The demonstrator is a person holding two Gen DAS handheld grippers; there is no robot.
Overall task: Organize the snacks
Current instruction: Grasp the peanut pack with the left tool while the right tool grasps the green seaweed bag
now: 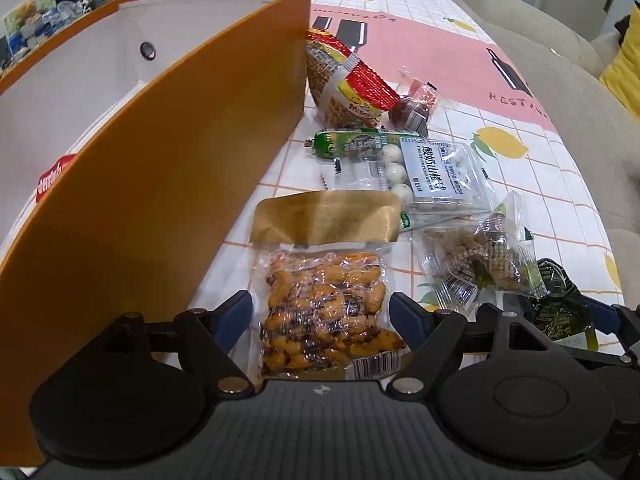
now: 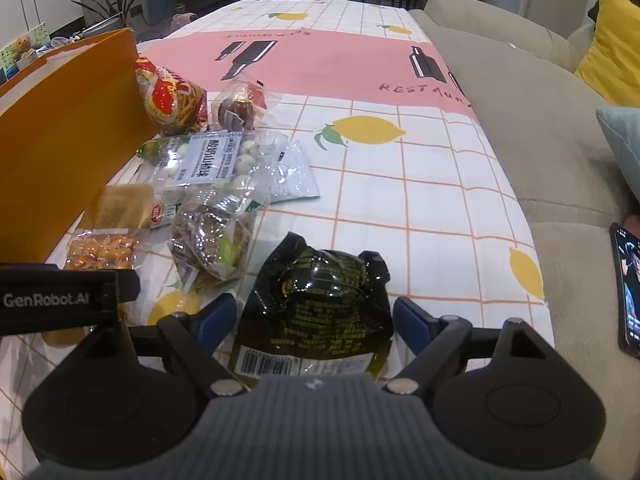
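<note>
An orange box (image 1: 168, 184) with a white inside stands at the left of the table; it also shows in the right wrist view (image 2: 60, 140). My left gripper (image 1: 322, 312) is open, its fingers on either side of a clear packet of orange-brown snacks (image 1: 324, 312) lying flat. My right gripper (image 2: 314, 318) is open around a black packet (image 2: 320, 304) on the cloth. Beyond lie a packet of white balls (image 1: 432, 172), a green sausage (image 1: 360, 144), a red-yellow bag (image 1: 348, 88), a dark red packet (image 1: 416, 108) and a clear packet of brown pieces (image 1: 484, 260).
The table has a lemon-print cloth (image 2: 400, 200) with a pink band. A beige sofa (image 2: 540, 120) runs along the right, with a yellow cushion (image 2: 616, 40) and a phone (image 2: 628, 292). The left gripper's body (image 2: 60, 300) shows at the left of the right wrist view.
</note>
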